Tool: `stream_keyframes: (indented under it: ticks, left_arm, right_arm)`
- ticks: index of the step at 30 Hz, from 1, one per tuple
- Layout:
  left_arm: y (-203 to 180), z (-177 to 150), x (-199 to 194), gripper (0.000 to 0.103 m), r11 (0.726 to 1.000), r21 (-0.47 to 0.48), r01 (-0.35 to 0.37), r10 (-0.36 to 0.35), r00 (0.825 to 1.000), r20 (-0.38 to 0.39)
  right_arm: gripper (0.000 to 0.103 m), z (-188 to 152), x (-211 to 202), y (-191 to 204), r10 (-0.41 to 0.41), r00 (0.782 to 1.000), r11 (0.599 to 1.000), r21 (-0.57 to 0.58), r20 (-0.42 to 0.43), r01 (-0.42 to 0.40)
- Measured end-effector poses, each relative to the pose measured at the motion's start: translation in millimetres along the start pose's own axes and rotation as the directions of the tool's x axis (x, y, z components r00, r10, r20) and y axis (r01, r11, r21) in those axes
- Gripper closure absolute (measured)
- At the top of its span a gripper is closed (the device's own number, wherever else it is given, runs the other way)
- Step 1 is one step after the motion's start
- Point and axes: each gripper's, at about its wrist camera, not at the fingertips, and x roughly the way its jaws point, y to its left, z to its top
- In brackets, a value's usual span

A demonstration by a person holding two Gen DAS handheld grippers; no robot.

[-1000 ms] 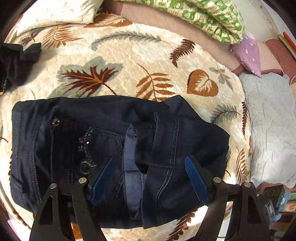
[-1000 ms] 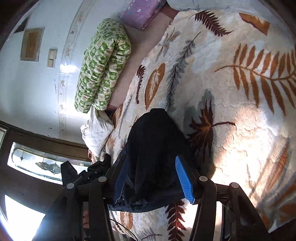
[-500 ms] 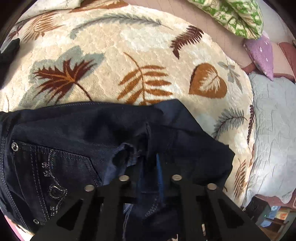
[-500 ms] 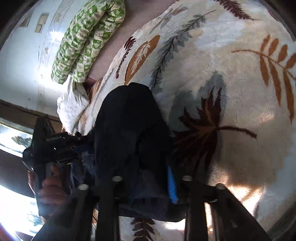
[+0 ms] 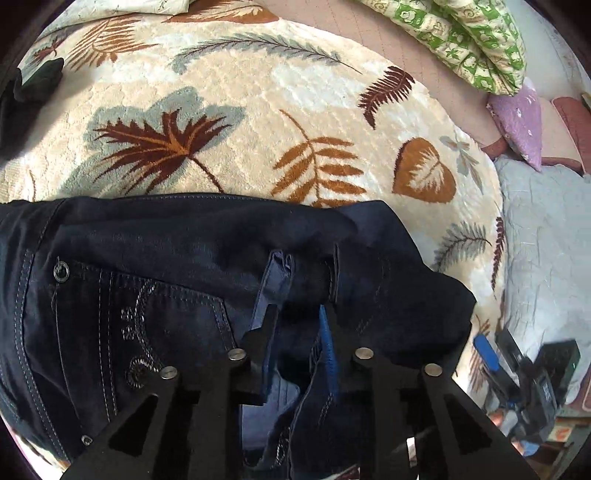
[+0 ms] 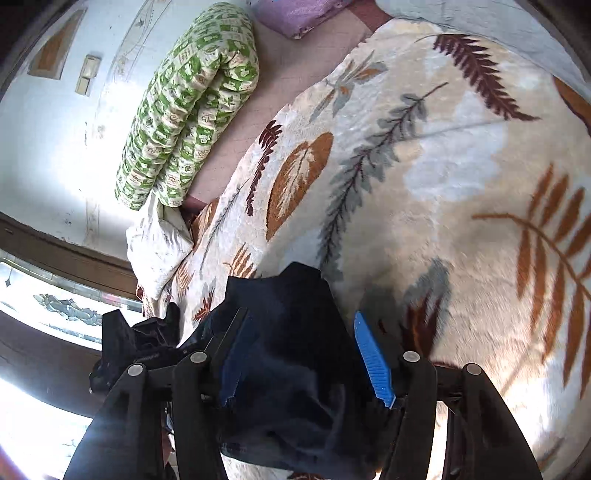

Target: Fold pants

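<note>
Dark navy pants point(image 5: 177, 280) lie folded on a cream leaf-patterned blanket point(image 5: 258, 122), with an embroidered pocket at the left. My left gripper point(image 5: 299, 314) is shut on a raised fold of the pants near their middle. The right gripper also shows at the lower right of the left wrist view point(image 5: 491, 354), off the pants' right edge. In the right wrist view the pants point(image 6: 295, 332) lie bunched between the fingers of my right gripper point(image 6: 299, 332), which is open with its blue pads point(image 6: 371, 358) apart around the cloth.
A green patterned quilt point(image 5: 461, 33), a purple pillow point(image 5: 517, 118) and a grey cover point(image 5: 546, 236) lie at the far and right sides. A dark garment point(image 5: 26, 88) lies at the far left. A wall and a window point(image 6: 48, 302) stand beyond the bed.
My left gripper closed on the pants' fold and stays shut on it. My right gripper closed on the pants half a second ago and has now opened again.
</note>
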Motion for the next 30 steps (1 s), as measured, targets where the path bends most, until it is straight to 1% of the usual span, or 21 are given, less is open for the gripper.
stream_keyframes:
  ticks: [2,4,5,7,9,10,11,12,13,14,15,17,19,20,21,23,24,26,27,28,30]
  left_arm:
    - [1.5,-12.4,-10.2,0.046,1.000,0.010,0.016,-0.016,1.000,0.011]
    - [3.1,-24.6,-14.2,0.035,0.999,0.024,0.027,-0.027,1.000,0.007]
    - [3.7,-30.8,-17.9,0.033,0.999,0.031,0.041,-0.041,0.999,-0.004]
    - [4.6,-42.5,-20.5,0.032,0.997,0.045,0.062,-0.061,0.998,-0.024]
    - [3.8,-51.0,-22.8,0.030,0.995,0.074,0.065,-0.064,0.998,-0.018]
    - [2.0,-53.4,-20.6,0.022,0.994,0.094,0.052,-0.052,0.999,-0.009]
    - [0.3,-55.0,-15.6,0.023,0.994,0.107,0.027,-0.025,1.000,-0.013]
    - [-1.3,-58.1,-9.5,0.024,0.993,0.113,0.018,-0.014,0.999,-0.035]
    - [-4.2,-61.3,-2.7,0.040,0.992,0.128,0.018,-0.010,0.998,-0.065]
    - [-8.4,-64.6,2.8,0.075,0.989,0.147,-0.007,0.020,0.996,-0.085]
    - [-13.6,-66.5,7.3,0.084,0.982,0.182,-0.056,0.073,0.994,-0.088]
    - [-19.8,-63.4,4.4,0.082,0.972,0.206,-0.113,0.120,0.993,-0.020]
    - [-23.2,-57.5,-1.2,0.081,0.962,0.206,-0.180,0.169,0.983,0.072]
    - [-23.5,-55.8,1.4,0.081,0.960,0.203,-0.195,0.184,0.980,0.072]
    - [-23.4,-55.5,6.2,0.081,0.958,0.200,-0.204,0.197,0.979,0.058]
    - [-21.2,-57.0,11.9,0.080,0.955,0.200,-0.220,0.216,0.975,0.046]
    - [-19.4,-58.8,9.3,0.080,0.958,0.201,-0.203,0.198,0.979,0.043]
    - [-14.5,-63.4,-4.4,0.078,0.972,0.177,-0.157,0.150,0.987,0.052]
    - [-11.5,-65.4,-14.8,0.076,0.978,0.162,-0.130,0.121,0.990,0.066]
    - [-10.1,-66.7,-25.8,0.072,0.982,0.149,-0.112,0.098,0.990,0.097]
    - [-15.1,-66.9,-38.6,0.062,0.981,0.156,-0.115,0.090,0.983,0.160]
  right_arm:
    - [0.044,12.0,20.0,14.7,-0.035,0.999,0.998,-0.055,-0.033,0.033]
    - [0.044,18.7,40.1,29.4,-0.062,0.995,0.991,-0.124,-0.075,0.052]
    - [0.044,19.6,50.8,36.3,-0.080,0.992,0.984,-0.169,-0.101,0.062]
    - [0.044,19.3,63.7,48.8,-0.136,0.984,0.963,-0.248,-0.117,0.104]
    - [0.044,17.3,71.3,57.6,-0.152,0.977,0.948,-0.301,-0.150,0.102]
    - [0.044,16.3,73.2,60.1,-0.160,0.974,0.943,-0.317,-0.161,0.102]
    - [0.045,15.7,75.0,62.7,-0.179,0.970,0.934,-0.339,-0.166,0.114]
    - [0.054,15.0,76.2,65.8,-0.210,0.965,0.919,-0.369,-0.158,0.140]
    - [0.071,14.2,78.1,68.6,-0.245,0.957,0.899,-0.404,-0.153,0.166]
    - [0.083,14.0,79.2,70.1,-0.272,0.950,0.884,-0.430,-0.153,0.184]
    - [0.093,14.6,81.0,71.3,-0.281,0.947,0.878,-0.439,-0.157,0.188]
    - [0.094,20.8,79.6,73.4,-0.286,0.949,0.884,-0.419,-0.136,0.206]
    - [0.094,31.0,75.3,77.0,-0.226,0.968,0.911,-0.377,-0.106,0.171]
    - [0.094,35.2,78.3,77.0,-0.223,0.971,0.912,-0.370,-0.090,0.176]
    - [0.094,36.3,86.4,75.6,-0.253,0.964,0.901,-0.384,-0.083,0.203]
    - [0.089,33.9,107.6,68.3,-0.342,0.934,0.868,-0.414,-0.100,0.273]
    - [0.084,33.5,110.4,63.3,-0.345,0.932,0.876,-0.396,-0.115,0.275]
    - [0.081,36.2,91.4,54.8,-0.242,0.964,0.936,-0.288,-0.106,0.203]
    - [0.072,36.2,77.4,51.1,-0.187,0.978,0.957,-0.240,-0.093,0.160]
    - [0.068,33.6,61.4,49.6,-0.146,0.987,0.968,-0.218,-0.067,0.128]
    - [0.067,20.9,32.8,52.1,-0.096,0.995,0.966,-0.243,-0.005,0.092]
